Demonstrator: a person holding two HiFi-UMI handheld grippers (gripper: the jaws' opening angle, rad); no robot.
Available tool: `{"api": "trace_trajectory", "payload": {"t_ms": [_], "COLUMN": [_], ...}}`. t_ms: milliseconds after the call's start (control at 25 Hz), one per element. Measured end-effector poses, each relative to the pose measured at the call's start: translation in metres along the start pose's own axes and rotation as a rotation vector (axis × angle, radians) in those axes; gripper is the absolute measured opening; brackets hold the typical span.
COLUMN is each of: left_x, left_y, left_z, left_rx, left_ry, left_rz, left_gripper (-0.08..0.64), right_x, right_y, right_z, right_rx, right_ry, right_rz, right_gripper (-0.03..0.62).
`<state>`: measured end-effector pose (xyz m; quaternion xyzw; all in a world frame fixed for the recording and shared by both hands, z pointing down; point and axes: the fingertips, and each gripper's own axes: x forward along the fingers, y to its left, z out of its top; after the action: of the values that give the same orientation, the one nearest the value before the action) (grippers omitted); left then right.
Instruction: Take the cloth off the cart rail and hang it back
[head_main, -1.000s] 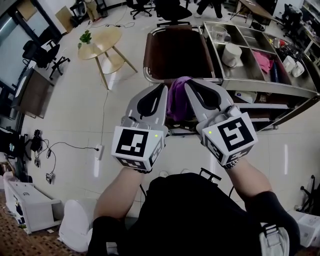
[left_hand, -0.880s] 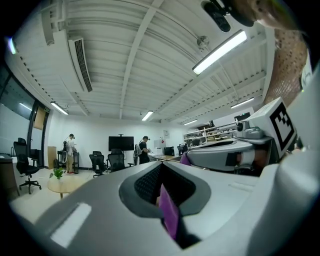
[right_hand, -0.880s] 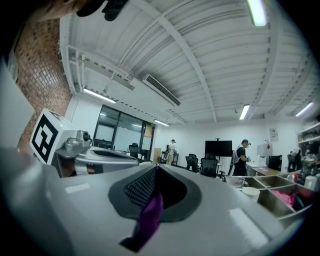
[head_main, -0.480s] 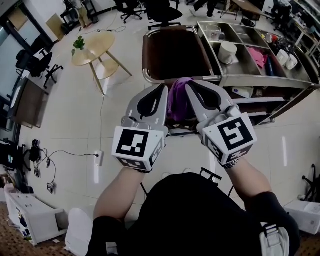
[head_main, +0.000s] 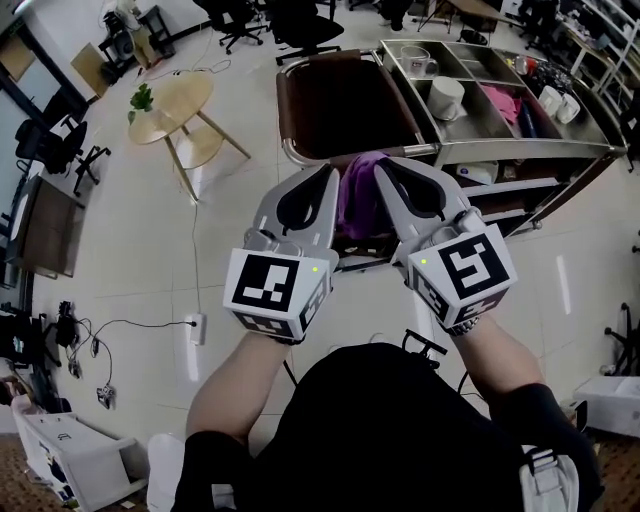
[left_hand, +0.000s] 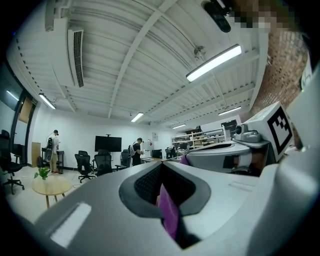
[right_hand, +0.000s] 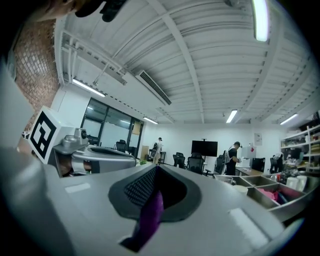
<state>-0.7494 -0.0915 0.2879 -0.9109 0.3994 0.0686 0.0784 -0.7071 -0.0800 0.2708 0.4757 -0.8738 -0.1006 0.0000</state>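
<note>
A purple cloth (head_main: 360, 195) hangs between my two grippers, just in front of the steel cart's near rail (head_main: 330, 158). My left gripper (head_main: 329, 176) is shut on the cloth's left edge; purple fabric (left_hand: 169, 216) shows pinched between its jaws in the left gripper view. My right gripper (head_main: 382, 170) is shut on the cloth's right edge, and a purple strip (right_hand: 150, 215) sits between its jaws in the right gripper view. Both grippers point forward and level, side by side. The cloth's lower part is hidden behind the grippers.
The steel cart (head_main: 560, 150) has a brown bin (head_main: 340, 100) at its left and compartments with a white bowl (head_main: 444, 97) and pink items (head_main: 532, 108). A round wooden table (head_main: 170, 108) stands at the left. Office chairs (head_main: 300, 25) and people (left_hand: 136, 151) are farther back.
The grippers keep the same hold on the cloth. The cart and floor have slid up and left in the head view, so the view has shifted slightly.
</note>
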Motion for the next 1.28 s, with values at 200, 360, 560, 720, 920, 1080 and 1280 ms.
{"api": "trace_trajectory", "payload": {"t_ms": [200, 360, 560, 720, 920, 1080, 1280], "left_x": [-0.002, -0.001, 0.000, 0.010, 0.023, 0.049, 0.092], "left_y": [0.000, -0.006, -0.021, -0.043, -0.085, -0.126, -0.186], "left_z": [0.007, 0.014, 0.023, 0.027, 0.039, 0.039, 0.033], "left_rx": [-0.008, -0.012, -0.022, -0.032, -0.031, -0.033, -0.038], "left_ry": [-0.011, -0.019, -0.033, -0.034, -0.050, -0.049, -0.026], "left_rz": [-0.052, -0.104, -0.171, -0.221, -0.295, -0.354, -0.431], "left_gripper": [0.003, 0.003, 0.003, 0.003, 0.003, 0.003, 0.003], "right_x": [-0.003, -0.008, -0.024, -0.043, -0.082, -0.117, -0.165], "right_y": [0.003, 0.003, 0.000, -0.013, -0.032, -0.065, -0.118], "right_z": [0.004, 0.009, 0.020, 0.024, 0.034, 0.035, 0.026], "right_rx": [-0.008, -0.014, -0.034, -0.041, -0.053, -0.052, -0.034], "right_ry": [0.009, 0.018, 0.013, 0.016, 0.023, 0.023, 0.029], "right_rz": [-0.056, -0.107, -0.173, -0.222, -0.291, -0.349, -0.428], "right_gripper": [0.011, 0.011, 0.011, 0.011, 0.011, 0.011, 0.011]}}
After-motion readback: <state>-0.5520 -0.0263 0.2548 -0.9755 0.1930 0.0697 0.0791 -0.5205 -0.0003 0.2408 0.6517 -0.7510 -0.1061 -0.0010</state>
